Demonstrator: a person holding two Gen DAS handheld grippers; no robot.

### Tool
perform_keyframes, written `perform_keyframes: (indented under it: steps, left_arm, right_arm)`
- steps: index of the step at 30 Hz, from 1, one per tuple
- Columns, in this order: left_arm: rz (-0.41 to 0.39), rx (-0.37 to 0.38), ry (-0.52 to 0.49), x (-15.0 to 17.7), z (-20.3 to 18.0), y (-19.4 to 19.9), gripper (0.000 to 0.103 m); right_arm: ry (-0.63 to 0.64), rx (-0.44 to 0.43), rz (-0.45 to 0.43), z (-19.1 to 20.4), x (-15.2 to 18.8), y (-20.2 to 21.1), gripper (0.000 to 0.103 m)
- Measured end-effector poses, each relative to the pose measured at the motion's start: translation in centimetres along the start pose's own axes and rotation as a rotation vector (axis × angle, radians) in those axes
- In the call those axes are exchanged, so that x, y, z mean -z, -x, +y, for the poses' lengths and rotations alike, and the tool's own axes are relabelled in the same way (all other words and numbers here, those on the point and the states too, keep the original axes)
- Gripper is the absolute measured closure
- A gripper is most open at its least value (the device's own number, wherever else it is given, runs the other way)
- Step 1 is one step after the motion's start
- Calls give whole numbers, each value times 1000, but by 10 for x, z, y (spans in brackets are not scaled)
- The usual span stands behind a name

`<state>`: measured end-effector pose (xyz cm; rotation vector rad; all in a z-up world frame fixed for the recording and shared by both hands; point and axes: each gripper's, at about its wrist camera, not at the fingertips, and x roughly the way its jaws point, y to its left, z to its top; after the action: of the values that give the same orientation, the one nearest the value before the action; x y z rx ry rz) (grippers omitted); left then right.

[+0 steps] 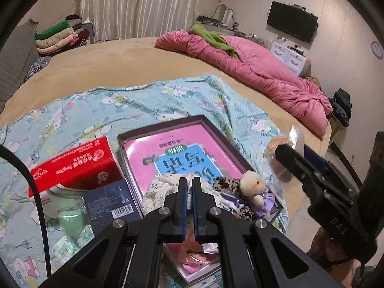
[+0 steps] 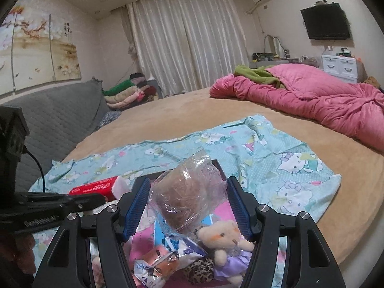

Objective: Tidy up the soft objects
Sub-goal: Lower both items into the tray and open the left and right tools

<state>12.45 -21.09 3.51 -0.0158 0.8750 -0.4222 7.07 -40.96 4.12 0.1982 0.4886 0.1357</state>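
A shallow purple-rimmed box [image 1: 168, 123] holding a pink book lies on the bed. In its near corner sit a small teddy bear [image 1: 254, 184] in a purple dress, a leopard-print fabric piece [image 1: 226, 182] and small packets [image 2: 156, 261]. My left gripper [image 1: 189, 182] is shut over the box's near edge, with a cream floral cloth [image 1: 158, 189] bunched around its fingers and pinched between the pads. My right gripper [image 2: 187, 182] grips a clear plastic bag [image 2: 189, 196] with a brown round thing inside, held above the teddy bear [image 2: 225, 240].
Left of the box stand a red tissue box [image 1: 76, 163], a dark blue carton [image 1: 112, 201] and a green packaged item [image 1: 69, 218], all on a Hello Kitty sheet [image 1: 120, 105]. A pink quilt [image 1: 264, 72] lies at the far right. Folded clothes [image 1: 60, 36] are stacked behind the bed.
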Motion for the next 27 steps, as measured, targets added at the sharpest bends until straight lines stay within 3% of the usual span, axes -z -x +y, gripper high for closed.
perform_keyframes:
  steps: [27]
  left_arm:
    - [130,-29,-24,42,1,-52,99]
  right_arm:
    - [71,-10,100,15,8,-53,36]
